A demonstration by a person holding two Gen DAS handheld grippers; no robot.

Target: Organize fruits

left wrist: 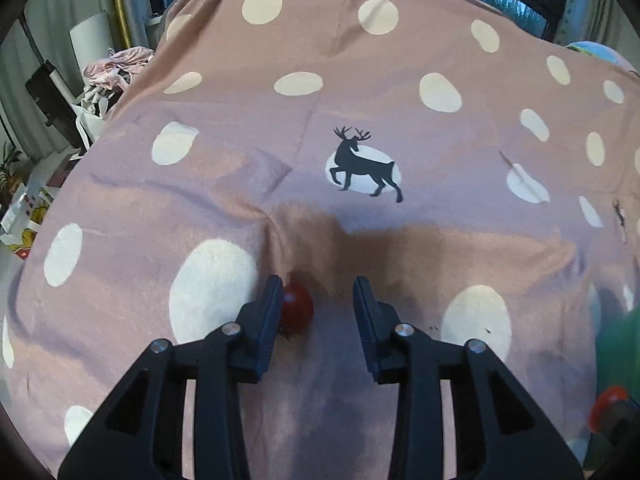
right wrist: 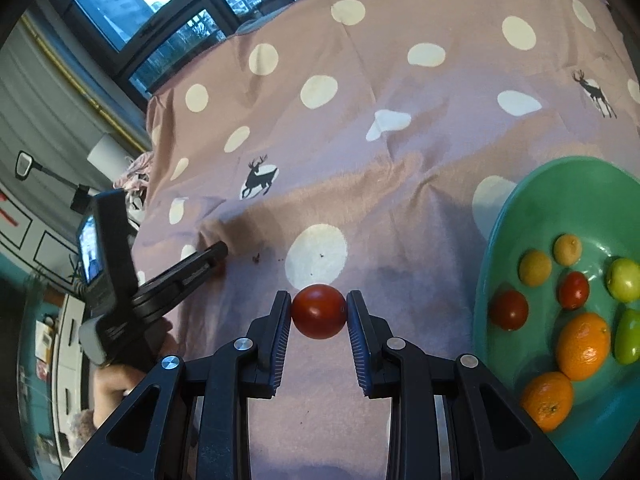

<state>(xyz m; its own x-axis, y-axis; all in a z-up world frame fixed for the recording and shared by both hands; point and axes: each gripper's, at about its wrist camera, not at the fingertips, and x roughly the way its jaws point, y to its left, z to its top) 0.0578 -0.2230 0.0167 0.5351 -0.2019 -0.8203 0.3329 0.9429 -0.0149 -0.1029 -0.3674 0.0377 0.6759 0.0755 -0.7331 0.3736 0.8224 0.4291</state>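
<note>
In the right wrist view, my right gripper (right wrist: 319,312) is shut on a red tomato (right wrist: 319,311), held just above the pink dotted cloth (right wrist: 360,140). A green bowl (right wrist: 520,208) to its right holds oranges (right wrist: 585,346), small red tomatoes (right wrist: 509,309), green fruits (right wrist: 624,279) and yellow fruits (right wrist: 535,267). In the left wrist view, my left gripper (left wrist: 316,292) is open, low over the cloth (left wrist: 320,100). A dark red tomato (left wrist: 298,309) lies between its fingers, against the left finger (left wrist: 272,304). The left gripper (right wrist: 218,254) also shows at the left of the right wrist view.
The bowl's edge (left wrist: 616,340) and the right gripper's tomato (left wrist: 610,400) show at the right edge of the left wrist view. Windows (right wrist: 160,20) stand behind the table. Clothes and clutter (left wrist: 112,68) lie off the table's left side.
</note>
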